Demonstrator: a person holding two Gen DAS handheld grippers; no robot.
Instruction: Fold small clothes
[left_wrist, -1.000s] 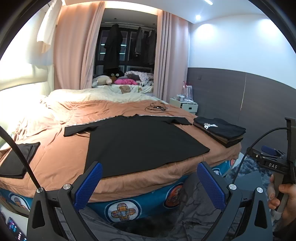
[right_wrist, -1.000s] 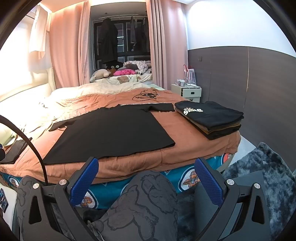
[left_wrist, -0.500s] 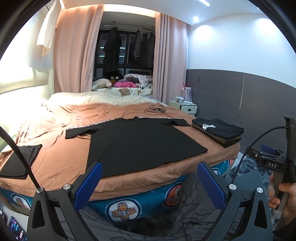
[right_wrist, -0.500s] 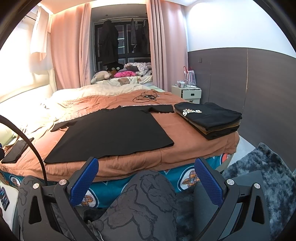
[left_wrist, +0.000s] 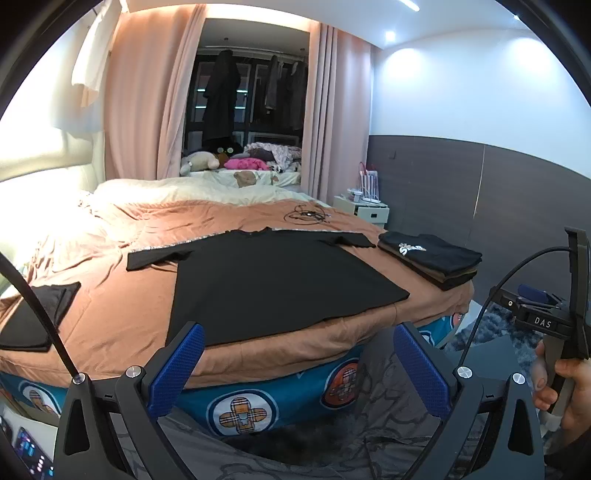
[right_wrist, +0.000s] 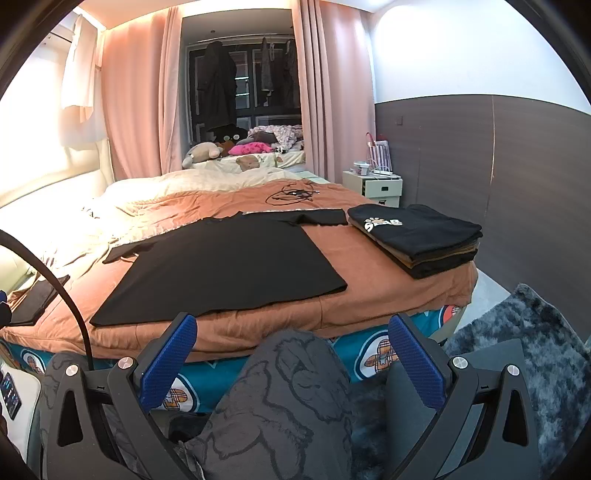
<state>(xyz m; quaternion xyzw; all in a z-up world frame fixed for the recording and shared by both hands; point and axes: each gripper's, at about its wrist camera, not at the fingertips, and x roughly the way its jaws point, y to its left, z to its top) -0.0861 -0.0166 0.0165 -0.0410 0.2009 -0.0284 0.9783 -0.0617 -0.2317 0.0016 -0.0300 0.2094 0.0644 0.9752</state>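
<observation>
Black T-shirt (left_wrist: 273, 280) lies spread flat on the orange bedspread (left_wrist: 110, 317), hem toward me at the foot edge of the bed, collar away toward the cream bedding — so its long axis runs from foot to head of the bed, skewed a little to the left at the hem end. Both sleeves are laid out sideways near the collar. To the shirt's right, close to the corner of the bed, sits a stack of folded clothes (right_wrist: 421, 240), a black one with a white print on top. Well to the shirt's left lies a flat dark rectangle (left_wrist: 33, 314); I cannot tell what it is.

Left gripper (left_wrist: 291, 369) spread wide, empty, held short of the bed below the hem. Right gripper (right_wrist: 290, 362) likewise wide and empty, over my knee in grey patterned trousers (right_wrist: 280, 406). Neither touches cloth.

Judgement: the shirt is laid out and no fold is made yet — the first fold is the step in hand. Next move calls for carrying both grippers forward over the bed edge to the garment, probably one side's sleeve and hem corner, pinching only the top layers, not the bedspread beneath.
</observation>
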